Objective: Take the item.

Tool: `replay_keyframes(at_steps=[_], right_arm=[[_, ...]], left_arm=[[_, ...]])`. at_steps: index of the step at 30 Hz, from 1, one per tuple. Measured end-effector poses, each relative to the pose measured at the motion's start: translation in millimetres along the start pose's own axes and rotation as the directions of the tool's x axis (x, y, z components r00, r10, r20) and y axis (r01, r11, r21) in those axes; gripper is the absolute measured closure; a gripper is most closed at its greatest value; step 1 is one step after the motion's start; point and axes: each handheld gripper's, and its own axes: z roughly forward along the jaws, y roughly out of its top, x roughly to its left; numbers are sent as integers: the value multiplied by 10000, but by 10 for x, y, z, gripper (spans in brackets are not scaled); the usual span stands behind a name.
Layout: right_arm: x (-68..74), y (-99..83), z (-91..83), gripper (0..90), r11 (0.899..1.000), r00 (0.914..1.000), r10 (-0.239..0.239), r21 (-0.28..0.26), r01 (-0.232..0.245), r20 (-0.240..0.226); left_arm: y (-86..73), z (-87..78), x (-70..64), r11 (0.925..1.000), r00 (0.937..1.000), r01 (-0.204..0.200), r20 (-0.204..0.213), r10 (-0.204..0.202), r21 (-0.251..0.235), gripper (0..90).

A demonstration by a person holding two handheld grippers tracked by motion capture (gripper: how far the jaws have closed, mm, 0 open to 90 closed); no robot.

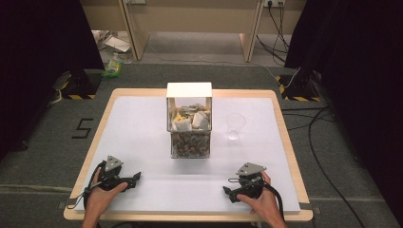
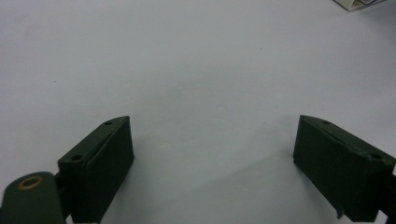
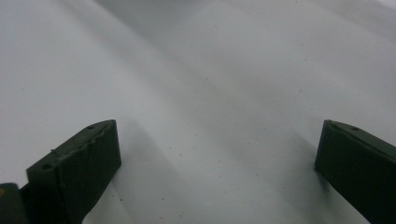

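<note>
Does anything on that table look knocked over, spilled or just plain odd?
Nothing stands out. The clear box with the white lid stands upright mid-table, its contents inside. The clear cup beside it is upright. The left gripper and right gripper rest open on the white sheet.

Wooden table [image 1: 93,151], pale rim showing round white sheet [image 1: 138,133] that covers most of top. Grey carpet [image 1: 43,156] under table. Black "5" mark [image 1: 81,128] on carpet, left of table. Black curtains at left [image 1: 38,38] and right [image 1: 361,71]. Two black stand bases with yellow-black stripes, left [image 1: 78,86] and right [image 1: 297,88], near far corners. Cables [image 1: 318,142] trail over carpet at right. Green bottle [image 1: 113,67] and crumpled paper [image 1: 114,43] beyond left base. Wooden furniture legs [image 1: 135,33] along back wall.
</note>
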Motion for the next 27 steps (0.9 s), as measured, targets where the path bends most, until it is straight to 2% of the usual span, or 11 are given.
replay_keyframes(at_steps=[4,5,6,8,9,11,12,13,18,24,27], right_arm=[[7,-1,-7,48,10000,10000,-4,-97,4,11],[17,4,-19,186,9993,10000,-38,-370,35,-59],[16,12,-21,196,9988,9998,-135,-464,129,-119],[33,29,-17,140,9991,9999,-137,-408,134,-75],[43,37,-18,177,9989,9998,-182,-436,180,-34],[52,45,-16,178,9988,9997,-222,-444,220,-39],[62,50,-13,147,9988,9997,-250,-425,248,-39],[75,62,-10,176,9984,9990,-445,-342,445,1],[87,82,-6,166,9983,9989,-467,-342,468,21],[120,142,-53,206,9963,9976,-691,-505,696,100],[133,206,-107,244,9936,9967,-798,-793,806,140]], left_arm=[[0,1,0,10000,10000,-4,1,4,1,110],[1,0,1,10000,10000,-10,11,10,13,109],[1,0,0,10000,10000,-9,10,9,11,109],[1,0,0,10000,10000,-10,9,10,10,109],[1,0,1,10000,10000,-25,9,25,20,109],[0,-1,1,10000,10000,-31,5,31,18,108],[0,0,0,10000,10000,-40,3,40,19,108],[0,0,0,10000,10000,-42,1,42,19,108],[0,0,-1,10000,10000,-42,-2,42,11,108],[-1,0,-1,10000,10000,-42,-5,42,8,108],[-1,-1,0,10000,10000,-59,-2,59,21,108]])
